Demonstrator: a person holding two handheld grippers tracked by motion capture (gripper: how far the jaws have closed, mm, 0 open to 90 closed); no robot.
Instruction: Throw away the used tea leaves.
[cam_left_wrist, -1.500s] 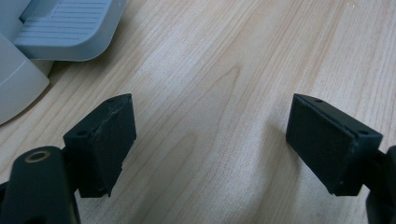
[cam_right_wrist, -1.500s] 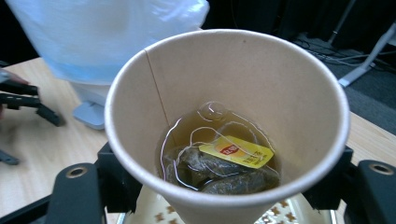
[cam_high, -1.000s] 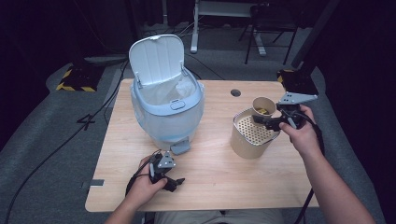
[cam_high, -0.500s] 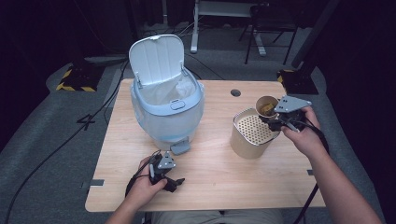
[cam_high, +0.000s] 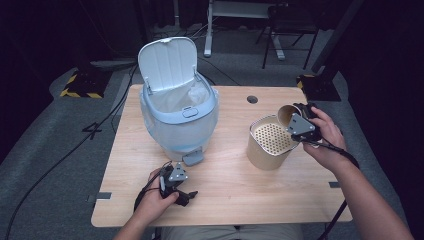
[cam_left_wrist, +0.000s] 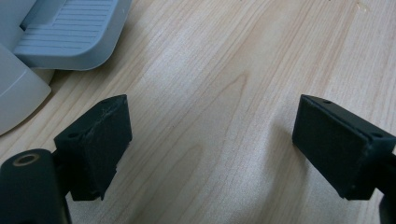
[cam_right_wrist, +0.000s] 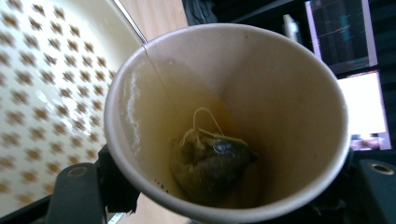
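Since the frame a second back, the right claw (cam_high: 296, 121) has tipped the paper cup (cam_high: 287, 114) further over, its mouth now turned toward the perforated strainer canister (cam_high: 270, 142); the left claw (cam_high: 176, 183) has not shifted.

State of work: the cup is clamped between the right claw's jaws and held tilted just above the canister's far rim, at the right side of the counter (cam_high: 235, 190). Judged stage: mid-pour. Amber liquid still sits in the cup's lower side, so draining is not finished. What seems left: empty the liquid through the perforated insert, then carry cup and tea bag to the pedal bin (cam_high: 179, 117), whose lid stands open with a white liner showing (likely destination, not confirmed).

Left claw: jaws spread wide, holding nothing, resting low on the counter just in front of the bin's pedal (cam_left_wrist: 70, 35).

View differences:
- Right gripper view looks straight into the cup (cam_right_wrist: 226, 121): a wet tea bag (cam_right_wrist: 210, 163) with its string lies against the lower wall, a thin pool of tea around it. The high view gives none of this, the cup interior being too small there.
- High view alone gives the layout: bin at left-centre, canister at right, cup over its rim.
- Left gripper view shows bare wood grain between the jaws and the pedal at upper left.
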